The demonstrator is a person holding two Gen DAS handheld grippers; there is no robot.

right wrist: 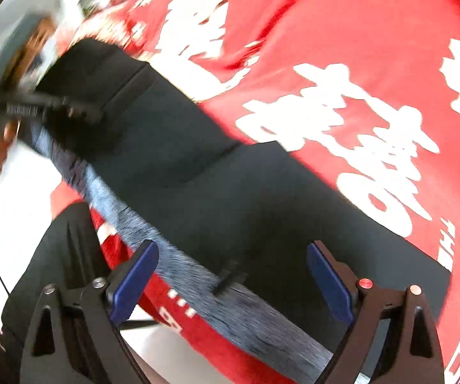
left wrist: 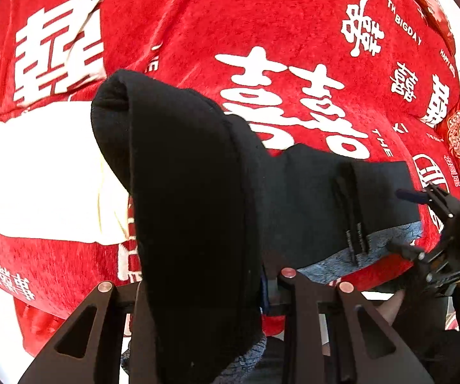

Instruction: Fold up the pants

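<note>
where the black pants [left wrist: 191,211] lie on the red printed cloth [left wrist: 278,25], the left tongs [left wrist: 204,291] grip a raised fold; the right tongs [right wrist: 230,275] stand wide open over the grey waistband [right wrist: 198,275], empty.

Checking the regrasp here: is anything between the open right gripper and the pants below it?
Nothing visible. The right gripper hangs with jaws wide over the black pants and their grey waistband, only air between. The left gripper grips a raised fold, off to the side.
</note>
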